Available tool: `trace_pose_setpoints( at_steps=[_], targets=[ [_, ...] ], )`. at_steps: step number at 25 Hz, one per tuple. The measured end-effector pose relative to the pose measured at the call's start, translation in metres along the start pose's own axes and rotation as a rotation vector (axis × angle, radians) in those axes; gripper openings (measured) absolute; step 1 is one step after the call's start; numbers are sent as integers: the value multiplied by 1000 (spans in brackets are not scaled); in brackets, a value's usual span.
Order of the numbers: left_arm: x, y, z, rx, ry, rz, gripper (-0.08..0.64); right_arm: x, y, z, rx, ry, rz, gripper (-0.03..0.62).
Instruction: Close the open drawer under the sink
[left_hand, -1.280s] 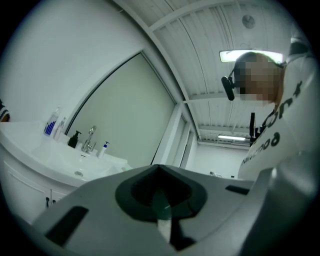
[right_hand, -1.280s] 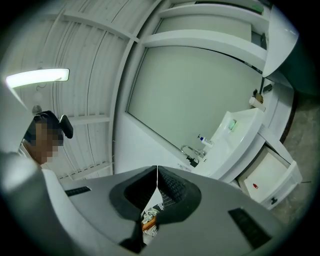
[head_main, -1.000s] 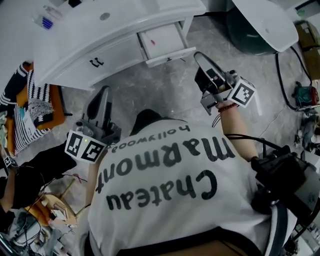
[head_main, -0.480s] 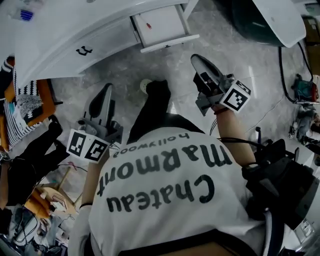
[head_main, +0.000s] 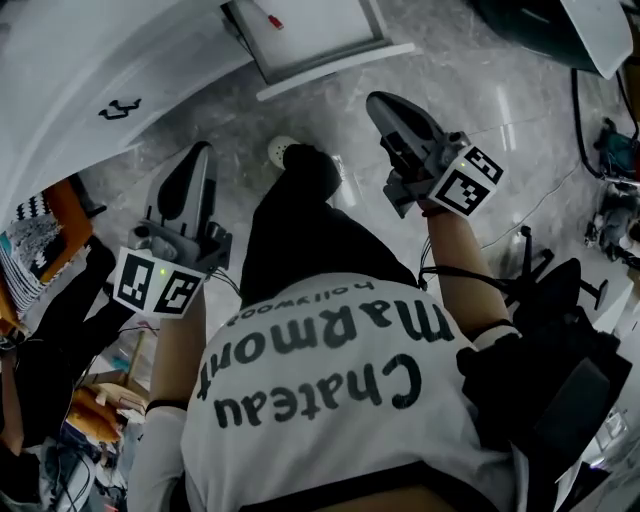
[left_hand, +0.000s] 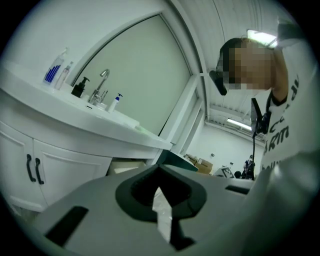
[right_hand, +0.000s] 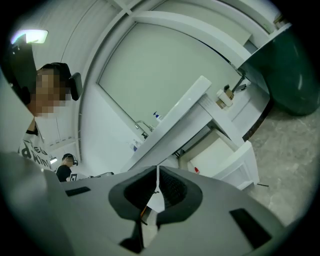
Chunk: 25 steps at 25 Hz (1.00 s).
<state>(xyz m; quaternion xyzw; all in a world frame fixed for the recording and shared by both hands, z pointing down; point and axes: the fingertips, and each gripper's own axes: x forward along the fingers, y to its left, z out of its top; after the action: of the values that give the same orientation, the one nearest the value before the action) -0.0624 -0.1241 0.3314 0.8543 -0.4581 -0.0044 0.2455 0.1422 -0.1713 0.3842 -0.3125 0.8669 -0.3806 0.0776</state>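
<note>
White drawer (head_main: 318, 35) juts open from the cabinet (head_main: 170, 95), red speck (head_main: 273, 20) inside

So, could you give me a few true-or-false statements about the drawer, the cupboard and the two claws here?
1. The drawer under the sink stands pulled out. True.
2. The right claw grips the drawer front. False: it is shut on nothing and is held apart from the drawer.
3. The left claw is shut and empty. True.
4. The cupboard doors beside the drawer hang open. False: they are closed.
5. A tap stands on the sink top. True.
</note>
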Motion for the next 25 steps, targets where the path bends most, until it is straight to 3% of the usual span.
trace_pose_setpoints(
  at_steps=[12, 14, 15, 21, 25],
  targets=[
    [66, 72, -84, 55, -19, -32, 8, 36, -105, -72, -120, 63, -67, 16],
    [74, 80, -93, 42, -17, -34, 8, 44, -119, -83, -141, 94, -94, 81],
    [77, 83, -96, 27, -16, -36, 8, 47, -125, -88, -150, 114, -111, 127],
    [94, 88, -104, 17, 16, -65, 8, 67, -152, -102, -244, 209, -199, 138],
    [96, 96, -103, 12, 5, -44, 8, 76, -160, -104, -286, 236, -221, 140]
  ],
)
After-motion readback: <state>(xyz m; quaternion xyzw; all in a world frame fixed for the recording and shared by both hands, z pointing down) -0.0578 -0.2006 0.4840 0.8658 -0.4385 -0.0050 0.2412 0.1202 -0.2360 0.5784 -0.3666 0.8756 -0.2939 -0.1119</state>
